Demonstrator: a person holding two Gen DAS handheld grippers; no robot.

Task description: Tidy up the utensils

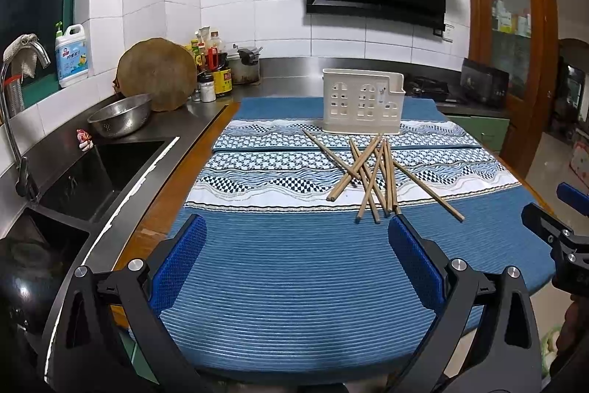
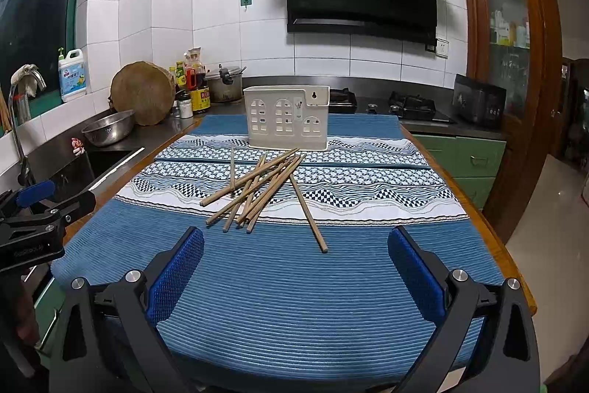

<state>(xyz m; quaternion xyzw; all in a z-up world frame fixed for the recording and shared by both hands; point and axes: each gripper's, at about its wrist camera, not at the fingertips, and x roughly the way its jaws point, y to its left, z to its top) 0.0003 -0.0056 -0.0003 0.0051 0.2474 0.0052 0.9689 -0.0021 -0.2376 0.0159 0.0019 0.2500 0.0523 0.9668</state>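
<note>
I am holding my left gripper (image 1: 296, 260) and right gripper (image 2: 295, 260) wide apart, grabbing nothing, while all the chopsticks (image 2: 263, 185) are lying near the empty far holder (image 2: 287, 122).

Black-framed left tool (image 1: 296, 231), right tool (image 2: 295, 242): textured blue pads, silver screws.

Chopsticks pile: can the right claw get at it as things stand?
Probably yes. The right claw is open and holds nothing, and the chopsticks lie loose on the blue cloth just ahead of it, with only bare cloth between. The white holder stands behind the pile, out of the way.
</note>
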